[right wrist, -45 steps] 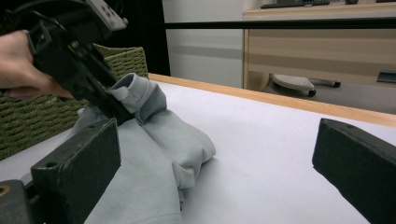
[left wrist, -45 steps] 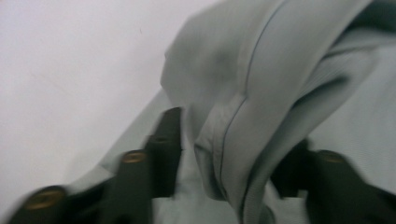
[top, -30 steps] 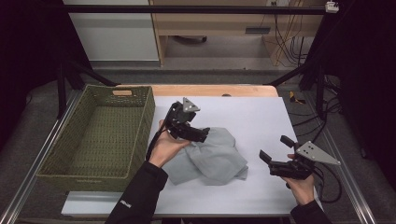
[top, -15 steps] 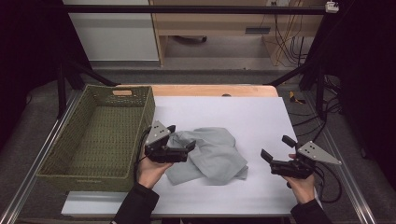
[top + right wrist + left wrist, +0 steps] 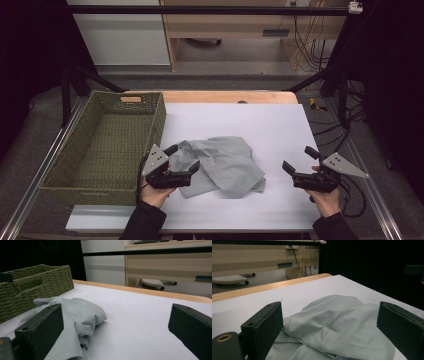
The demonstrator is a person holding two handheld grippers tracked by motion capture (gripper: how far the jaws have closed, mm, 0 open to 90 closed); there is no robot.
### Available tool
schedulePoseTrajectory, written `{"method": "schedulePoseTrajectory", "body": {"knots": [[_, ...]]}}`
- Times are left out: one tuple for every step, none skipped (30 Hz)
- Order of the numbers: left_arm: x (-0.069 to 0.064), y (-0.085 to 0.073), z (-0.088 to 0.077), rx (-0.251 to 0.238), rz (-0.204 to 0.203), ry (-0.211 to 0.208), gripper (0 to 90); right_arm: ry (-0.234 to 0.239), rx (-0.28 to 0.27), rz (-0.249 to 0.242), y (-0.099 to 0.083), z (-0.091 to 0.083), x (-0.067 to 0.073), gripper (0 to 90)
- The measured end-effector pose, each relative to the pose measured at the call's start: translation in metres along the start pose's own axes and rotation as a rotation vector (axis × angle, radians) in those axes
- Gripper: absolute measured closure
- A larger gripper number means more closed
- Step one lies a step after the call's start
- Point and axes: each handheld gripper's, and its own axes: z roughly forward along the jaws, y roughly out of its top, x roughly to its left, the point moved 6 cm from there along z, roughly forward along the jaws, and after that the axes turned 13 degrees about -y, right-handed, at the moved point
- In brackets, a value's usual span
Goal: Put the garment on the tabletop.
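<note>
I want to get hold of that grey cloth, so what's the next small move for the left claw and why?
Probably ease the left claw a little further onto the grey cloth and close. Its jaws stand open on either side of the cloth's near edge, with a raised fold between them in the left gripper view, so a short push should put fabric between them. The right claw is open, apart from the cloth.

I count one grey cloth [image 5: 222, 165], crumpled on one worktop [image 5: 260, 125]. One green woven basket [image 5: 107, 145]. Two grippers: left gripper [image 5: 184, 162], right gripper [image 5: 298, 160], each in one hand, two jaws apiece.
</note>
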Motion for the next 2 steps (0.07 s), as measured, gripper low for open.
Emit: {"method": "schedulePoseTrajectory", "body": {"knots": [[0.0005,-0.0007,-0.0005,0.005,0.013,0.009,5.7,0.003,-0.004,-0.001,-0.0003,0.0002,-0.0002,0.5],[0.0007,-0.0015,-0.0007,0.010,0.020,0.016,5.6,0.005,-0.002,-0.003,-0.0008,0.0000,-0.0005,0.5]]}}
